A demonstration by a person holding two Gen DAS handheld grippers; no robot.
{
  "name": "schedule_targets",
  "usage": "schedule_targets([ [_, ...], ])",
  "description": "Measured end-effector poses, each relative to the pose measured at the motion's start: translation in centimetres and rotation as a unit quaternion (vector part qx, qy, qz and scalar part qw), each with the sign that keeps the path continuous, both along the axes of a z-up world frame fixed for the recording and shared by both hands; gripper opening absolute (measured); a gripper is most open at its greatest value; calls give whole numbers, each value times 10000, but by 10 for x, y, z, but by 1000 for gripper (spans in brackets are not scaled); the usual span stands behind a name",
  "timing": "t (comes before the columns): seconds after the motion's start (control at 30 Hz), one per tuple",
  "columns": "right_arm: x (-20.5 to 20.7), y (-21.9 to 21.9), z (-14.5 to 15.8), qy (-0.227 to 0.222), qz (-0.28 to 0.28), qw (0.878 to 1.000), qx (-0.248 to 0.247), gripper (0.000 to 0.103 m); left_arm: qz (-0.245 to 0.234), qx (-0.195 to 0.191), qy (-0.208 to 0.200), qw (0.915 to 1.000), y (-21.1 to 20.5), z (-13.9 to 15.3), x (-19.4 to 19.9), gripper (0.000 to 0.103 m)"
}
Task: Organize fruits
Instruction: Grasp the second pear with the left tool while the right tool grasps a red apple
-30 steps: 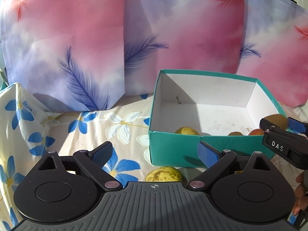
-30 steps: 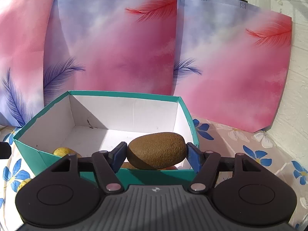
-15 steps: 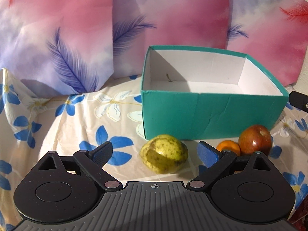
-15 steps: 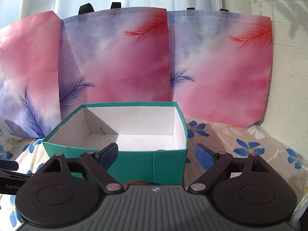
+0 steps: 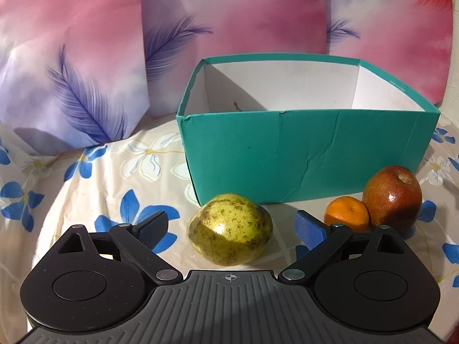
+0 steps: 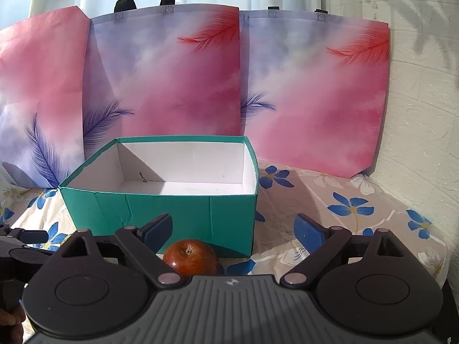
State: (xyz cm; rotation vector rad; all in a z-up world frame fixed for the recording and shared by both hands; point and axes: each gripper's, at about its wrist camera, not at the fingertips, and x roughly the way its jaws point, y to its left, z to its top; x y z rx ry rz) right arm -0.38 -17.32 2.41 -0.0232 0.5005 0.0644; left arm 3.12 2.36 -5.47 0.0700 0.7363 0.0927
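A teal box [image 5: 301, 154] with a white inside stands on the flowered cloth; it also shows in the right wrist view [image 6: 160, 209]. In front of it lie a yellow-green pear [image 5: 229, 233], a small orange [image 5: 346, 213] and a red apple [image 5: 391, 197]. My left gripper [image 5: 231, 229] is open, its fingers either side of the pear, not touching it. My right gripper [image 6: 233, 232] is open and empty, low in front of the box, with the apple [image 6: 190, 261] just below it. The box floor is hidden from both views.
Pink and purple feather-print bags [image 6: 183, 86] stand upright behind the box. A white wall [image 6: 424, 114] closes the right side. The left gripper's body [image 6: 20, 240] shows at the left edge of the right wrist view.
My right gripper held a kiwi over the box, then opened and drew back without it. My left gripper dropped lower and came up to the pear.
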Motion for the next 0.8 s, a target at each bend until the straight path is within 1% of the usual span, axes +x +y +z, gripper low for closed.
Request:
schedule_targets([
  [0.07,0,0,-1,20,-11,10000,2,92,24,28,64,10000,2,-5,4,97],
  [0.13,0,0,-2,57,-8,10000,6,92,7,-6,115,9999,4,-10,7,93],
  [0.23,2,2,-4,116,6,9999,-1,92,-10,-102,329,9994,8,-18,16,83],
  [0.27,3,3,-4,125,22,9999,-3,92,-3,-143,415,9990,10,-21,19,77],
  [0.4,6,8,-3,118,83,9999,-47,92,0,-219,468,9987,14,-28,25,77],
  [0.53,9,10,-4,161,112,9998,-28,92,-130,-74,229,9996,12,-34,24,76],
  [0.6,11,11,-5,206,102,9997,-17,92,-209,-35,174,9996,11,-34,24,75],
  [0.7,13,12,-7,261,99,9996,-17,92,-195,-228,299,9991,16,-28,22,75],
  [0.8,13,14,-9,302,111,9995,-30,92,-232,-254,178,9992,16,-14,10,75],
])
